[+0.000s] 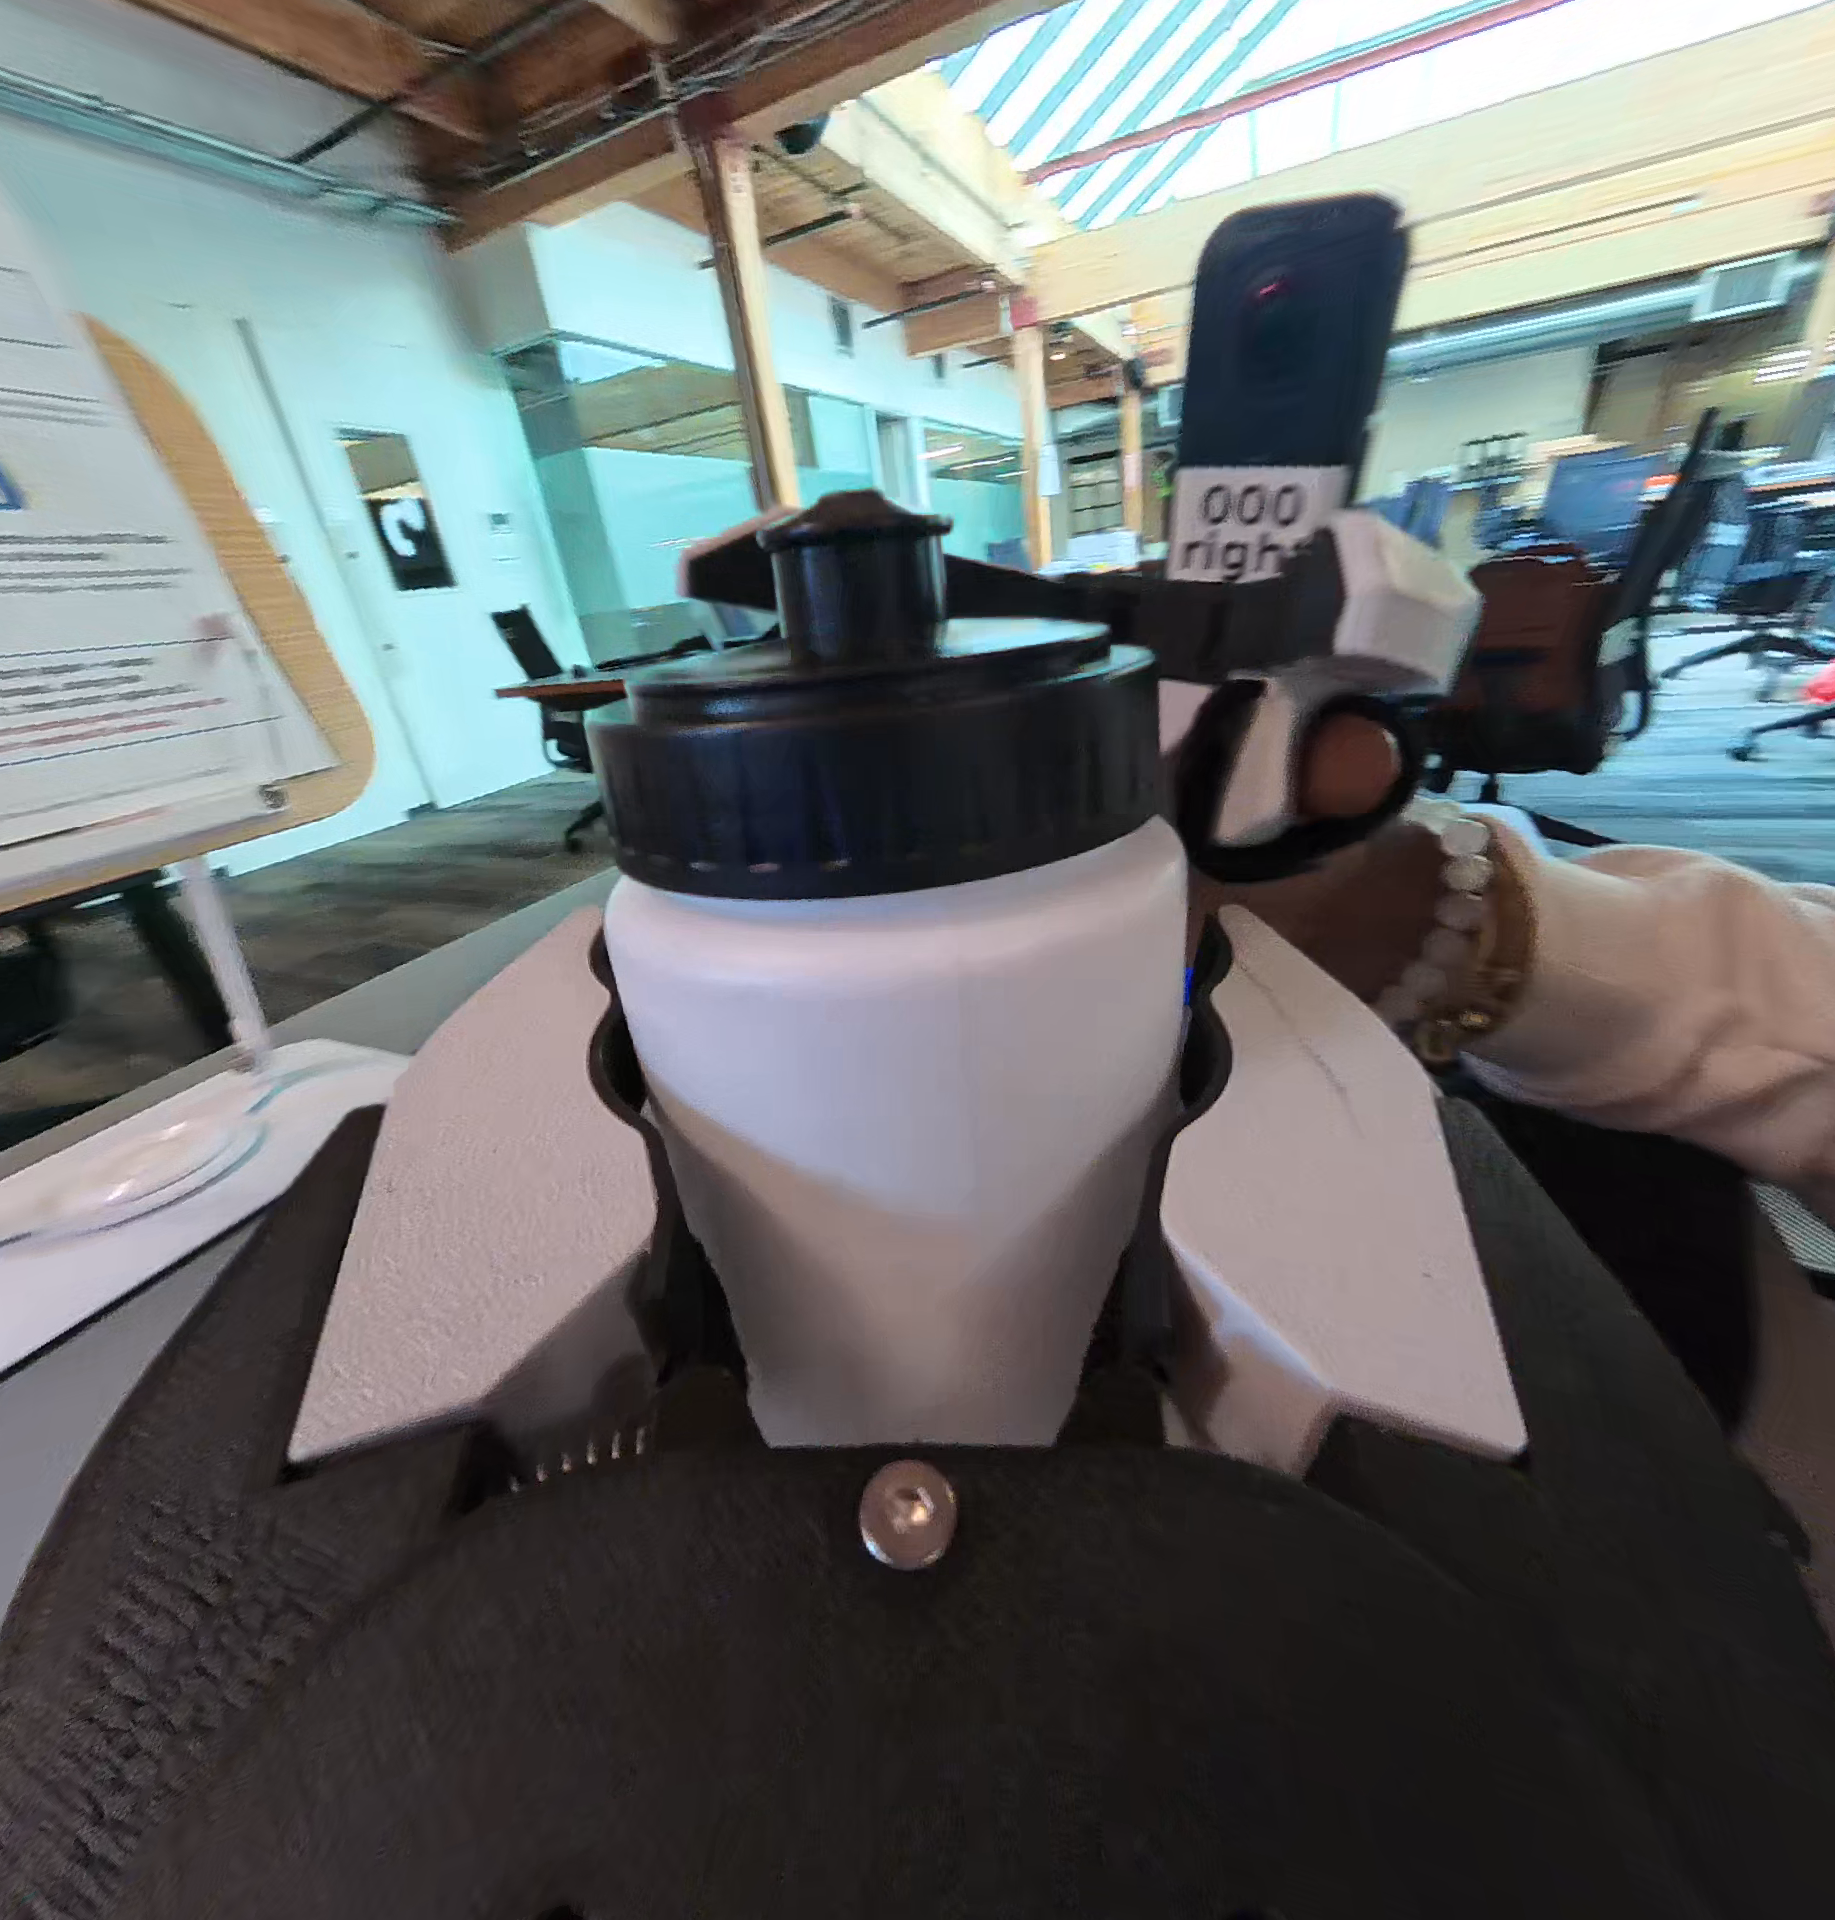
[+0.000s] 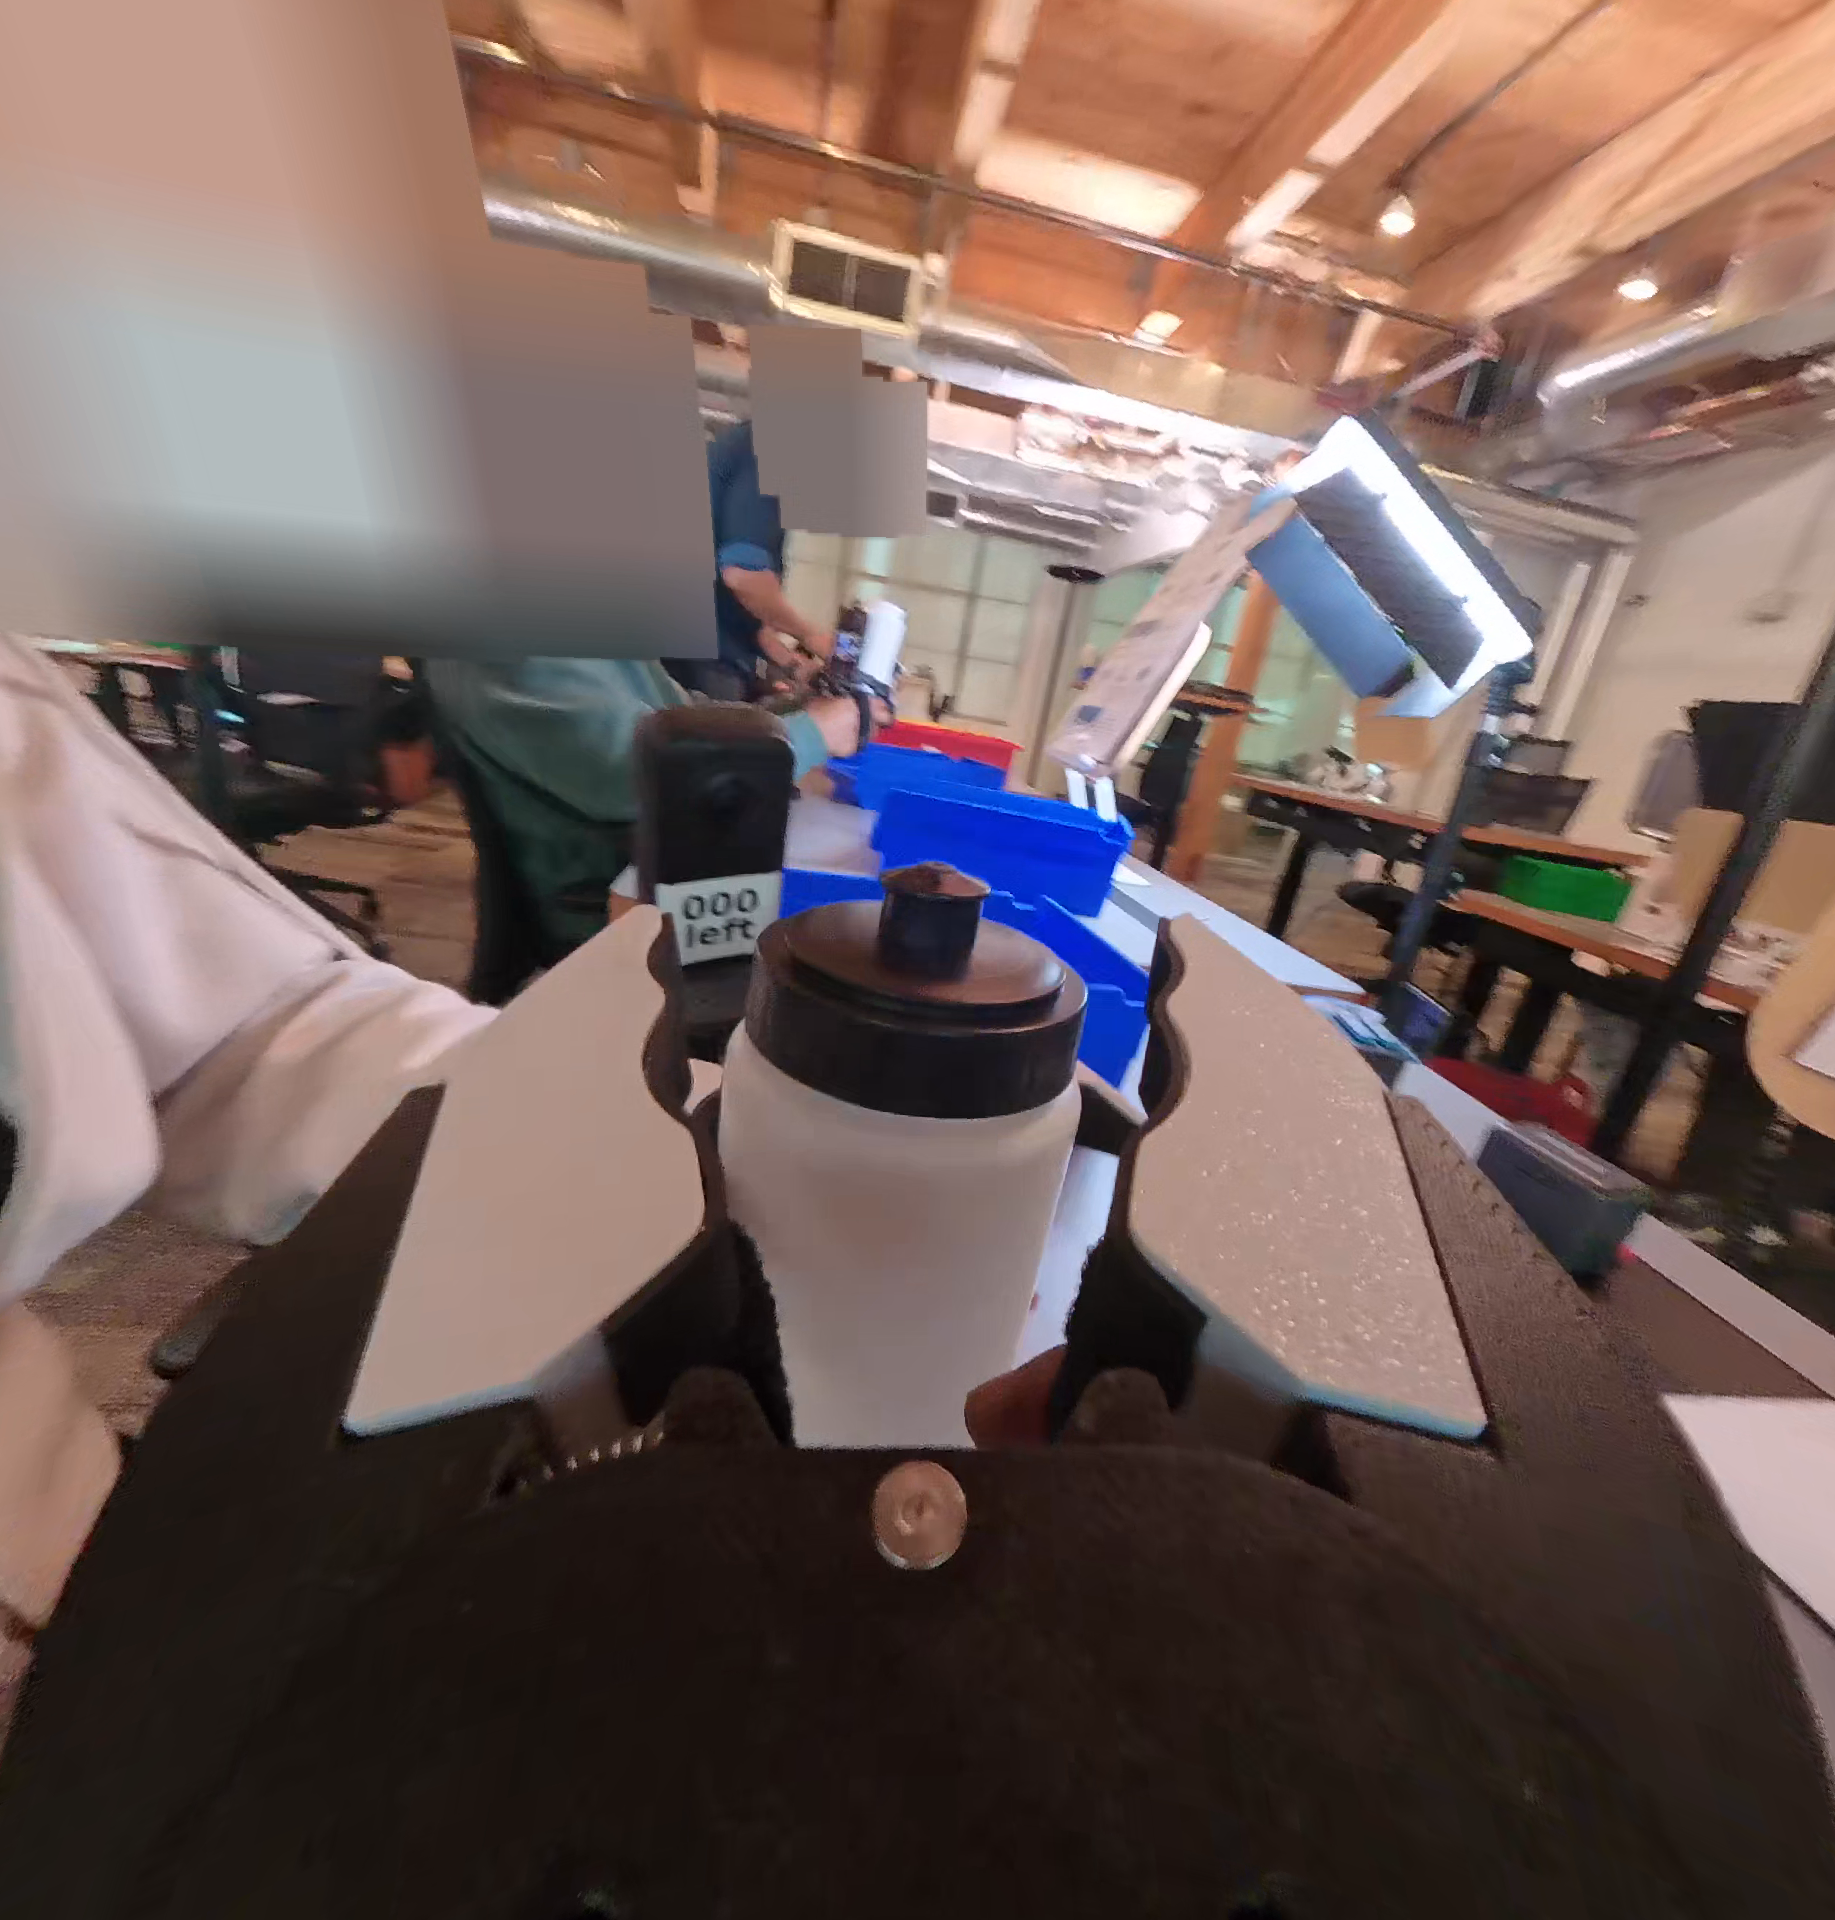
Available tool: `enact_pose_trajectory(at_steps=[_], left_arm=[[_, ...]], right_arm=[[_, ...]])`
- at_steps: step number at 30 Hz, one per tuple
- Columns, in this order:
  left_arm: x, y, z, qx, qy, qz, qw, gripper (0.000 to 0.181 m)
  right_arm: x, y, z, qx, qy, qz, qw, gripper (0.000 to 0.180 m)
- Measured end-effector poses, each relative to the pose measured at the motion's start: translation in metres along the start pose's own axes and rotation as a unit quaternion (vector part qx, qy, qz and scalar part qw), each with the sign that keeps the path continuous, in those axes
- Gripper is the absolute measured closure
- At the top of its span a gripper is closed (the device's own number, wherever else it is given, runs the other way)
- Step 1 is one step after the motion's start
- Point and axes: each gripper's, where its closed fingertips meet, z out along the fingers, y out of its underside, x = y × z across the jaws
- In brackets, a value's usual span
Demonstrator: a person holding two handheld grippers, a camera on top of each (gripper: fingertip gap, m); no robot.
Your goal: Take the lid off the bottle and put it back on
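A white bottle (image 1: 902, 1081) with a black screw lid (image 1: 882, 769) and a spout (image 1: 856, 582) stands upright in my left gripper (image 1: 908, 935), which is shut on its body just below the lid. In the right wrist view, the bottle (image 2: 892, 1226) and the lid (image 2: 913, 1029) sit between the fingers of my right gripper (image 2: 911, 935), which is open, with a gap on each side of the lid. From the left wrist view, the right gripper's fingers (image 1: 1048, 597) reach in at spout height from the right. The lid is on the bottle.
A sign on a clear stand (image 1: 113, 623) is at the left on the white table (image 1: 19, 1299). A person's sleeve (image 1: 1671, 997) holds the right gripper. Blue bins (image 2: 996, 842) sit on the table behind the bottle. A light panel (image 2: 1412, 551) and other people stand beyond. About 6 cm separates my left fingertips from my right.
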Motion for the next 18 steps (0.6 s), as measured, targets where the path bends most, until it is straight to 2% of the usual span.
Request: enact_pose_trajectory(at_steps=[3,4,6,10,13,15,17,18], left_arm=[[-0.005,0.001,0.0,-0.002,-0.019,0.001,1.0,0.079],[-0.003,0.001,0.0,-0.003,-0.015,0.004,1.0,0.078],[0.003,0.0,0.0,-0.002,0.011,0.005,1.0,0.079],[0.045,-0.006,-0.01,0.014,0.183,-0.045,0.982,0.078],[0.061,-0.009,-0.014,0.021,0.234,-0.058,0.97,0.078],[0.056,-0.009,-0.012,0.019,0.212,-0.057,0.976,0.078],[0.031,-0.004,-0.003,0.014,0.116,-0.039,0.992,0.078],[0.016,-0.002,0.001,0.009,0.058,-0.025,0.998,0.078]], right_arm=[[0.003,0.014,0.007,-0.053,0.033,-0.02,0.998,0.101],[0.003,0.018,0.009,-0.07,0.044,-0.024,0.996,0.109],[0.001,0.018,0.009,-0.074,0.043,-0.025,0.996,0.111],[-0.025,0.011,0.001,-0.069,-0.072,0.026,0.995,0.111],[-0.04,0.007,-0.002,-0.05,-0.13,0.048,0.989,0.111],[-0.038,0.007,-0.002,-0.048,-0.126,0.049,0.99,0.111],[-0.02,0.007,0.0,-0.036,-0.071,0.046,0.996,0.108],[-0.011,0.004,0.001,-0.02,-0.038,0.033,0.999,0.101]])
